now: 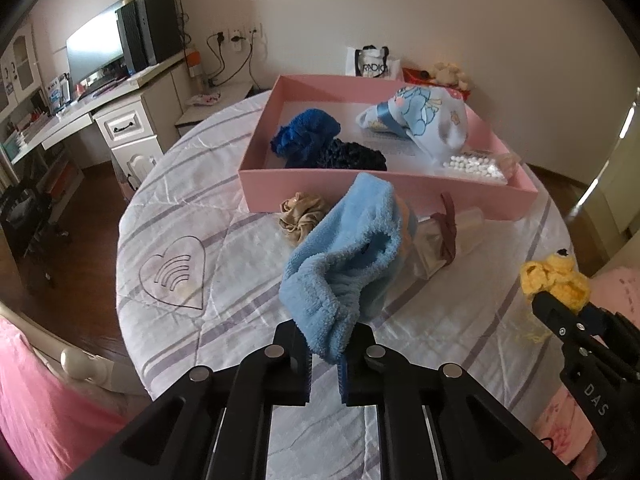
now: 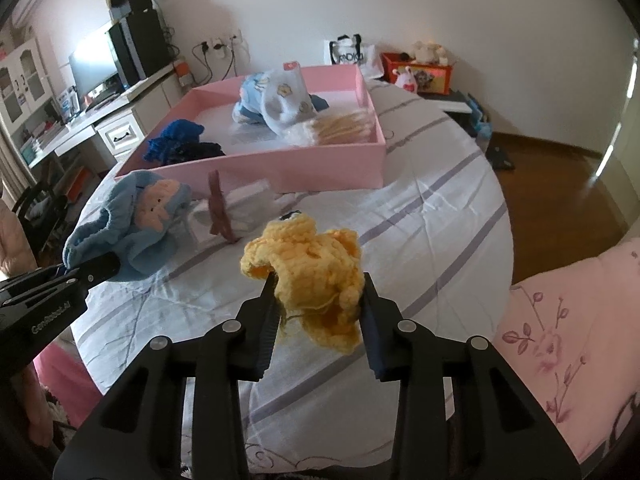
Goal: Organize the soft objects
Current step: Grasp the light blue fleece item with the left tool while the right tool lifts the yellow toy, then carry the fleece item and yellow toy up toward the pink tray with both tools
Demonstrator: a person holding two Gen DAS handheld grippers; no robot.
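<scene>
Left tool (image 1: pixel 326 354) is pinched tight on a light blue fleece item (image 1: pixel 344 256), which hangs lifted above the worktop (image 1: pixel 192 208). Right tool (image 2: pixel 320 320) is clamped on a yellow crocheted item (image 2: pixel 310 276), also held clear of the surface.

Pink tray (image 1: pixel 384 192) sits at the far side of the worktop. Inside it: a royal blue scrunchie (image 1: pixel 306 132) touching a dark navy scrunchie (image 1: pixel 344 156), a pale blue printed cloth bundle (image 1: pixel 424 120), and a clear bag of white beads (image 1: pixel 476 168) in the near right corner.

Between the held items and the tray wall lie a beige scrunchie (image 1: pixel 298 216) and a clear plastic packet tied with a dark red ribbon (image 1: pixel 448 228), both close to the tray's near wall.

Worktop is round, covered by a white quilted cloth with lilac stripes and a stitched heart (image 1: pixel 174 272). Room: desk with monitor (image 1: pixel 94 48) at left, wall sockets, white shopping bag (image 1: pixel 372 62), wooden floor, pink floral fabric (image 2: pixel 568 320) at right.
</scene>
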